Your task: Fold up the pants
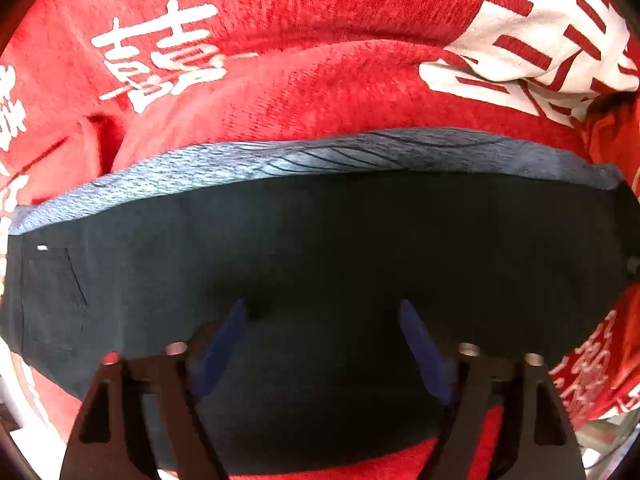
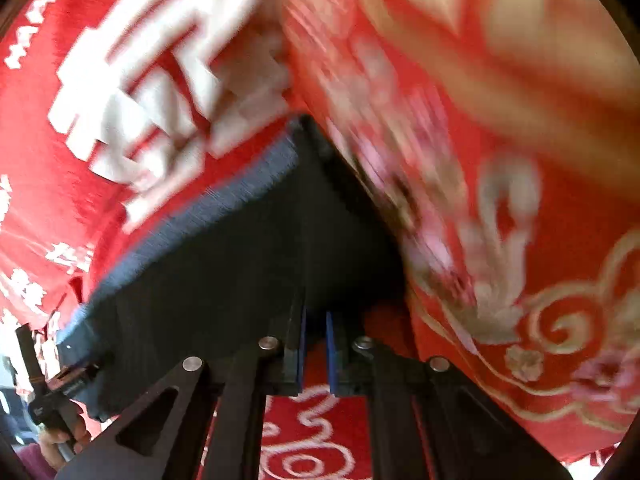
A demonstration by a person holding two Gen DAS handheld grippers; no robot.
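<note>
Lying folded on a red blanket (image 1: 320,8), the dark pants (image 1: 320,248) spread beneath the left gripper (image 1: 322,308), whose jaws stand wide apart. The right gripper (image 2: 316,320) pinches the pants' edge, jaws nearly together; this view is blurred.

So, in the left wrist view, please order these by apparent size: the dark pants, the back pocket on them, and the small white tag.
1. dark pants, across most of the frame
2. back pocket, near the left edge
3. small white tag, a speck above the pocket

Fisheye stretching does not change this order.
</note>
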